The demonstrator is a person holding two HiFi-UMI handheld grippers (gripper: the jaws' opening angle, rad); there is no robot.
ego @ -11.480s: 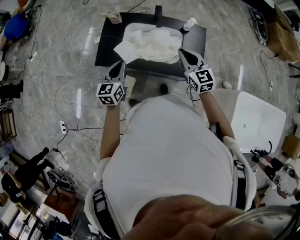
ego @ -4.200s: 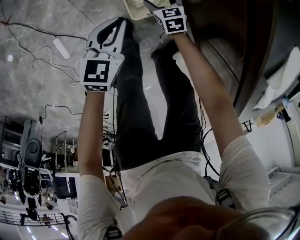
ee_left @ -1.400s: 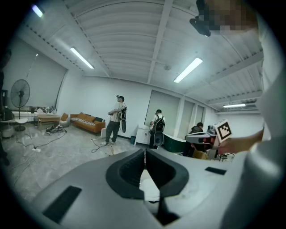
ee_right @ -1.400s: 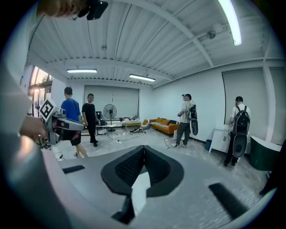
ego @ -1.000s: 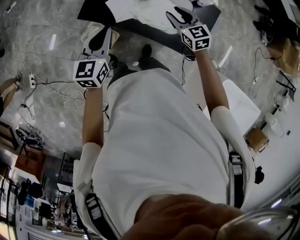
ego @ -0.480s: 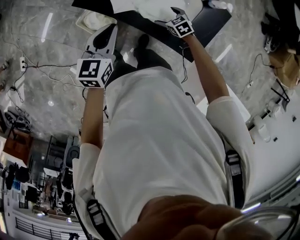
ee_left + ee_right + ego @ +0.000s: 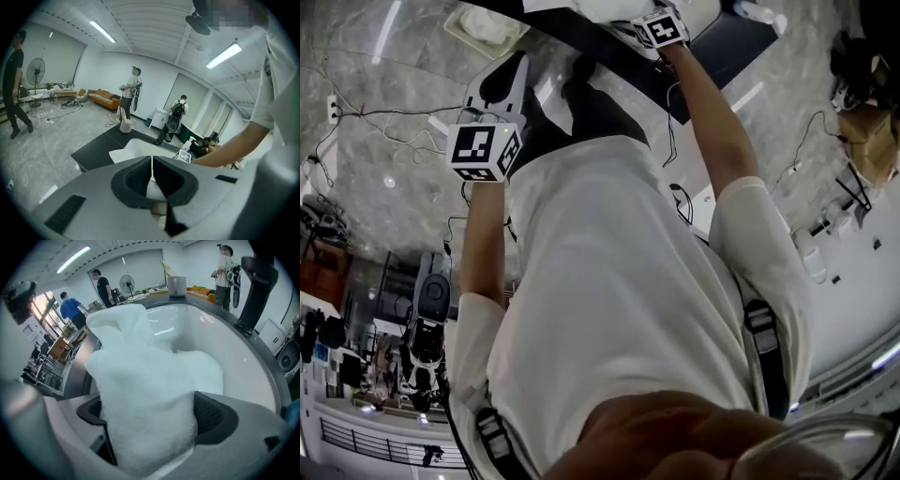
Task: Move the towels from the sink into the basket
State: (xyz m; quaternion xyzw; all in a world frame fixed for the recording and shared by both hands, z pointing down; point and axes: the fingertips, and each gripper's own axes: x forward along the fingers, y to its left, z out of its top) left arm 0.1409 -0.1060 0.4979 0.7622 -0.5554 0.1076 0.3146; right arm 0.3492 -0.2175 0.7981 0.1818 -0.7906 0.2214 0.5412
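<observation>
I note a grey marbled floor (image 7: 356, 187) with a power strip (image 7: 335, 107) lying on it. The walls (image 7: 96, 68) are white. The ribbed ceiling (image 7: 145, 21) carries lit strip lights (image 7: 104, 31). A standing fan (image 7: 35, 74) and an orange sofa (image 7: 101, 98) stand by the far wall. Several people (image 7: 133, 93) stand about. Cardboard boxes (image 7: 865, 122) sit at the floor's edge.

a: right gripper view: towel (image 7: 140, 380) fills the gap of the right gripper (image 7: 150, 425) as its jaws open. one pad mostly covered.
b: head view: sink counter (image 7: 722, 47) cut by top edge, basket (image 7: 483, 23) clipped too. that gripper's jaws out of frame, marker cube only.
</observation>
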